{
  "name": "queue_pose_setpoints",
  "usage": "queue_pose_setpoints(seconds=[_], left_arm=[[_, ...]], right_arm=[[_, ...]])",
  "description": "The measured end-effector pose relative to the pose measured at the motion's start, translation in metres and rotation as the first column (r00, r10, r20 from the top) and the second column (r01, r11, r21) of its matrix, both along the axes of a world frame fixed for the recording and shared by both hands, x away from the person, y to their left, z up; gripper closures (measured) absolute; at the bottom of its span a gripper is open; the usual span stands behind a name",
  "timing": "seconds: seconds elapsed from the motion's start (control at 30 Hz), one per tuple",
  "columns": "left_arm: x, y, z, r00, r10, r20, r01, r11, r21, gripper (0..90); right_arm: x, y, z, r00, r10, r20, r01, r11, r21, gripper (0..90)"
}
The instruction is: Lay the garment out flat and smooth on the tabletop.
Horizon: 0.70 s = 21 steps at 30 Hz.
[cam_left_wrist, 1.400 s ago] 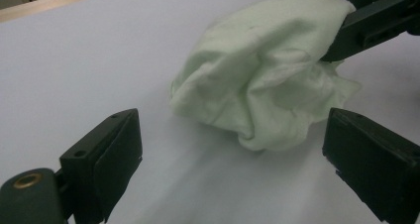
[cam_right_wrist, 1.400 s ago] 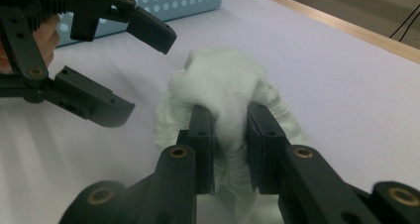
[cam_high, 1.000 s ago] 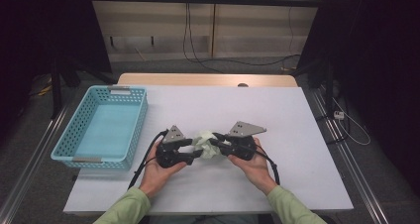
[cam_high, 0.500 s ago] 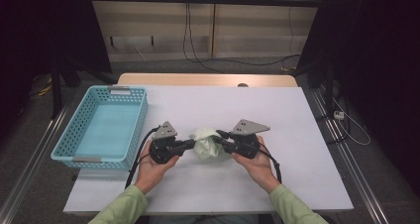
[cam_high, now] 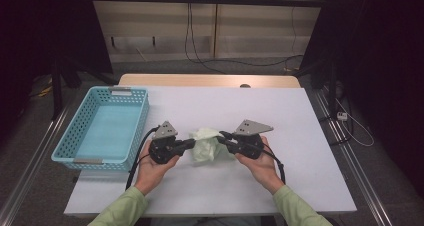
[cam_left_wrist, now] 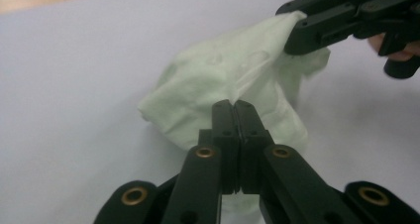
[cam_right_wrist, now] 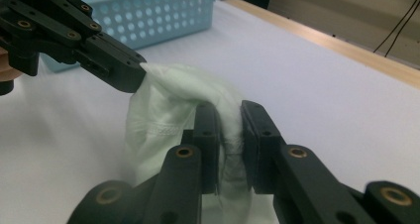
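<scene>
— What are the two claws holding?

— A soft, pale green cloth [cam_high: 206, 145]. It sits in the middle of the white table [cam_high: 300, 136], a bit toward the person, bunched up between the two claws.

— Is the left gripper [cam_high: 191, 143] open?

— No. In the left gripper view its two black jaws are pressed flat together, and a thin bit of the cloth's edge is pinched at the tips. They have just been closing on it.

— And the right gripper [cam_high: 220, 138]?

— It has a fat fold of the cloth squeezed between its jaws — you can see that well in the right gripper view, where the cloth bulges up between the pads.

— Is the cloth lying flat?

— No. It is crumpled, and part of it is lifted up where the claws hold it.

— What else is there?

— A light blue basket [cam_high: 80, 136] on the left side of the table, well apart from the cloth.
</scene>
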<state>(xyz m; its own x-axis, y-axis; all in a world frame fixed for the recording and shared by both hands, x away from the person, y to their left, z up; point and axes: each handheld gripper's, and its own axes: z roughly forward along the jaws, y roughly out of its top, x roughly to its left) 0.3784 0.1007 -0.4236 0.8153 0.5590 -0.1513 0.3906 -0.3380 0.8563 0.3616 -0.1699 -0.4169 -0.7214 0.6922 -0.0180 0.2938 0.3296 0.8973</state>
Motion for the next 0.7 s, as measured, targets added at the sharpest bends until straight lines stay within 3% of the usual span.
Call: queue_pose_setpoints(seconds=[0.07, 0.13, 0.23, 0.3, 0.4, 0.5, 0.6, 0.63, 0.67, 0.7], left_arm=[[0.002, -0.003, -0.005, 0.9997, 0.025, -0.008, -0.025, 0.9994, 0.026, 80.7], [-0.001, -0.004, -0.003, 0.9982, 0.06, 0.008, -0.06, 0.9975, 0.038, 64.9], [-0.009, -0.005, 0.002, 0.9993, 0.025, 0.029, -0.026, 0.9995, 0.019, 66.3], [-0.016, -0.009, 0.004, 0.9982, -0.034, 0.05, 0.033, 0.999, 0.031, 70.3], [-0.02, -0.021, -0.003, 0.9947, -0.098, 0.033, 0.096, 0.9939, 0.055, 70.8], [-0.017, -0.034, -0.012, 0.996, -0.086, 0.023, 0.083, 0.9912, 0.103, 56.9], [-0.013, -0.042, -0.016, 0.9966, -0.081, 0.016, 0.078, 0.9894, 0.123, 50.6], [-0.008, -0.049, -0.02, 0.9968, -0.081, -0.001, 0.08, 0.9864, 0.144, 42.7], [-0.008, -0.049, -0.02, 0.9968, -0.081, -0.001, 0.08, 0.9864, 0.144, 40.6], [-0.006, -0.056, -0.023, 0.9984, -0.057, -0.008, 0.057, 0.9826, 0.176, 38.7]], right_arm=[[0.002, -0.001, -0.004, 1.0, -0.008, -0.003, 0.008, 0.999, -0.032, 78.9], [0.005, -0.004, -0.006, 0.9997, -0.022, -0.012, 0.021, 0.999, -0.028, 78.8], [0.008, -0.011, -0.008, 0.9985, -0.052, -0.016, 0.051, 0.998, -0.024, 78.0], [0.01, -0.014, -0.01, 0.9977, -0.065, -0.022, 0.064, 0.998, -0.022, 77.1], [0.011, -0.016, -0.012, 0.9972, -0.069, -0.028, 0.069, 0.997, -0.026, 75.4], [0.011, -0.015, -0.014, 0.9977, -0.059, -0.031, 0.058, 0.998, -0.028, 73.9], [0.009, -0.014, -0.013, 0.9982, -0.049, -0.035, 0.048, 0.999, -0.02, 73.0], [0.008, -0.014, -0.012, 0.9985, -0.044, -0.031, 0.043, 0.999, -0.016, 72.1], [0.008, -0.014, -0.012, 0.9985, -0.044, -0.031, 0.043, 0.999, -0.016, 72.1], [0.008, -0.014, -0.012, 0.9989, -0.036, -0.03, 0.036, 0.999, -0.016, 72.4]])
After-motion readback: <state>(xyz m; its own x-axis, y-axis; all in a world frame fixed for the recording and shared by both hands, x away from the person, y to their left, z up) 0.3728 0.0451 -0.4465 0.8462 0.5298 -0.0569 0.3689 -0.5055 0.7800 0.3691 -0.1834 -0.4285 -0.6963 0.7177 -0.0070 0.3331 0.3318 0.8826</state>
